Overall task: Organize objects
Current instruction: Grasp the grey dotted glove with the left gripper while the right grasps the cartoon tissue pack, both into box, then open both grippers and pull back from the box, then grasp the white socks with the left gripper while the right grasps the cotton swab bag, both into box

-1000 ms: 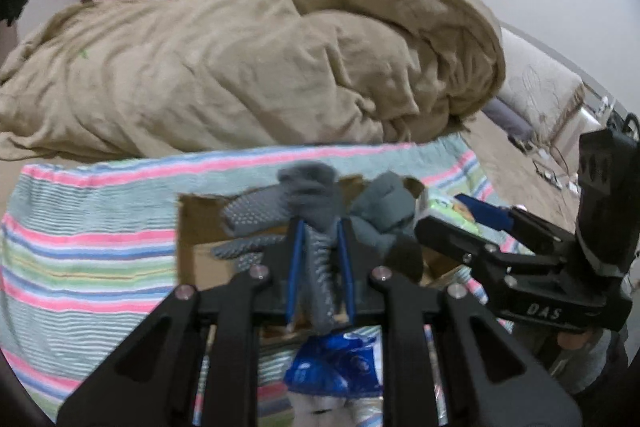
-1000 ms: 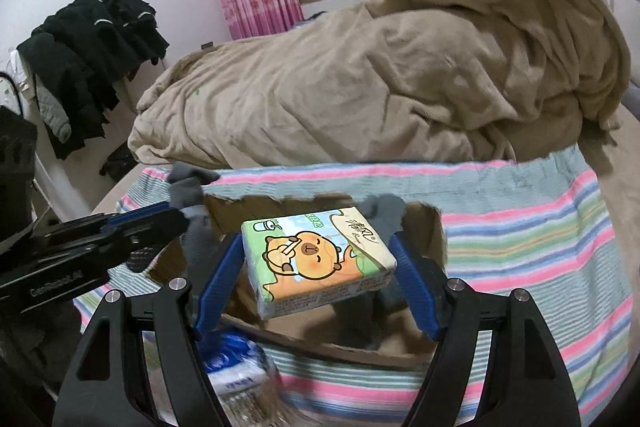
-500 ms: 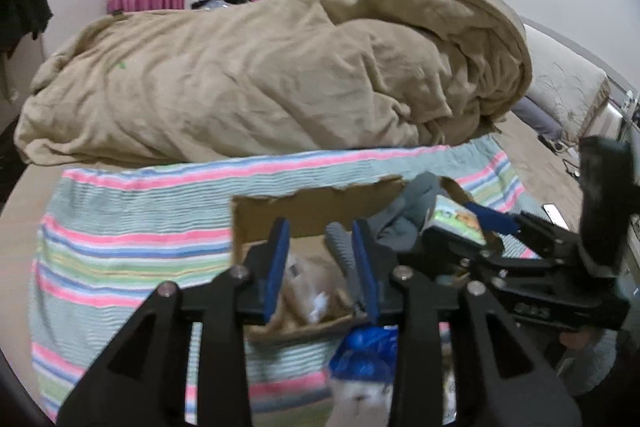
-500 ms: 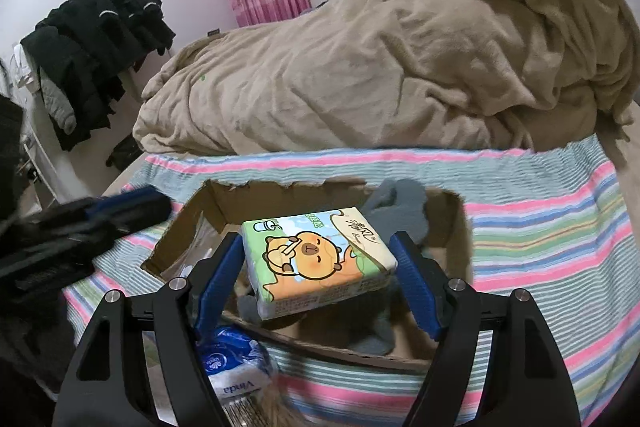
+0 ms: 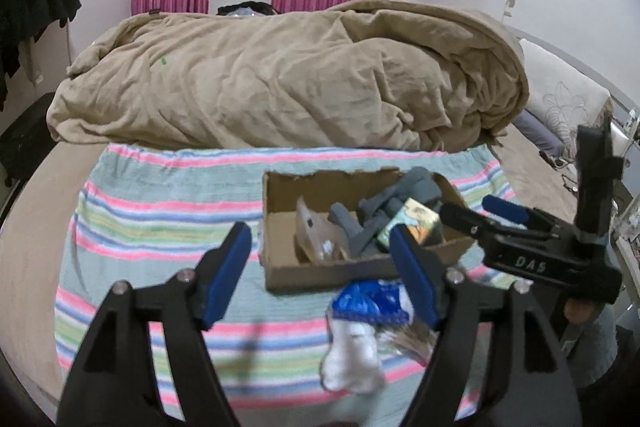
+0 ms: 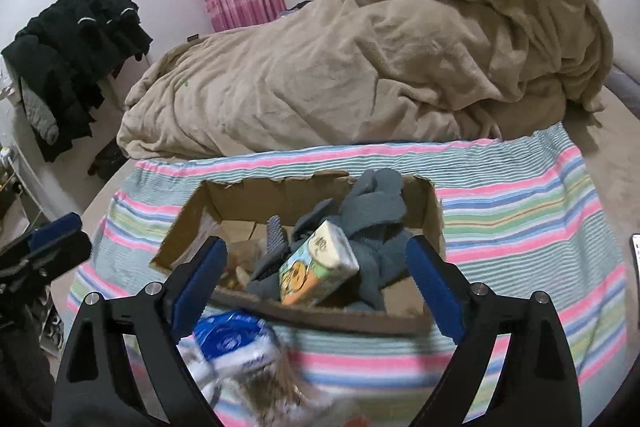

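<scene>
One open brown cardboard box (image 6: 434, 223) with a ragged torn back edge sits on a striped pink, green and blue towel-like cloth (image 6: 520, 219) spread over the bed. Inside it lie one rectangular tissue pack with an orange cartoon print (image 6: 318, 269), tilted on a heap of soft grey knitted gloves (image 6: 376, 203), and one crinkly clear plastic bag (image 5: 316, 235). One blue-and-white plastic packet (image 5: 370, 301) rests on the cloth just before the box. The left claw (image 5: 320, 273) and right claw (image 6: 318, 285) are both spread wide, holding nothing. One rumpled beige duvet (image 5: 280, 83) lies behind.
</scene>
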`<state>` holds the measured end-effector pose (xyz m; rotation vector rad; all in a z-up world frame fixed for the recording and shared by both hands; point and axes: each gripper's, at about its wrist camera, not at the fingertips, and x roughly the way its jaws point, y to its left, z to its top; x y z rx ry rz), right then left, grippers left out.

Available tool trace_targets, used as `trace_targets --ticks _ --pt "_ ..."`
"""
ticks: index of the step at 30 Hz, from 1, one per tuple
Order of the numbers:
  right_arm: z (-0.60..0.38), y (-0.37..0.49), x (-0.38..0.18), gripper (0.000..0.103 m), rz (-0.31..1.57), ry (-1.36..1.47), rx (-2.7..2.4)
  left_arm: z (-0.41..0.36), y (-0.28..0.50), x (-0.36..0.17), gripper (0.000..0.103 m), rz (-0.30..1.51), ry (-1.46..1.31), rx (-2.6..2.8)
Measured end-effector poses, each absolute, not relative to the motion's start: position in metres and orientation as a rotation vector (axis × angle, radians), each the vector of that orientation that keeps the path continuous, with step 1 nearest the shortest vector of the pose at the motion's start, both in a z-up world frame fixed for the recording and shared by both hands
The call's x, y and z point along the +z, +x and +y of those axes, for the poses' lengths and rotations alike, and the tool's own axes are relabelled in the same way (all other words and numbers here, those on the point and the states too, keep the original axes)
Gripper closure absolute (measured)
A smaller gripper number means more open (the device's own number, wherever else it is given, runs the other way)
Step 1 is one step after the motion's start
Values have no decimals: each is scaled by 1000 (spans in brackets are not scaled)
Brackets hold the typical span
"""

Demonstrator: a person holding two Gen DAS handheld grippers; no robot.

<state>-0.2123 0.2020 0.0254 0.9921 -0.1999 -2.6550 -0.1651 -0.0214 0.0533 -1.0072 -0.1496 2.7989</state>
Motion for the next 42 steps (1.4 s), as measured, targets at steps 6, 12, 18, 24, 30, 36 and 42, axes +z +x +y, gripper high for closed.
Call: trace_targets --ticks 6,12,18,24,30,36,42 --pt "208 -178 36 10 -176 995 -2658 -21 -135 51 27 -186 -1021 2795" --pt "214 -143 33 10 -157 1027 -2644 -19 -114 38 25 -220 -1058 2767" --pt "214 -125 17 10 -146 1078 -2601 -13 -108 8 24 -199 -1160 2723" --pt "204 -127 -7 10 -131 1139 -2547 -4 -109 -14 24 -200 -1218 2689" --pt "194 -136 -35 10 -121 1196 -2500 1 -120 -34 24 -187 -1259 2669" --pt "186 -150 -59 10 -94 1253 -2467 9 -136 -61 24 -156 -1296 2642" --pt "189 -160 -72 14 -69 1271 -2476 11 -147 -76 24 -162 -1317 2625"
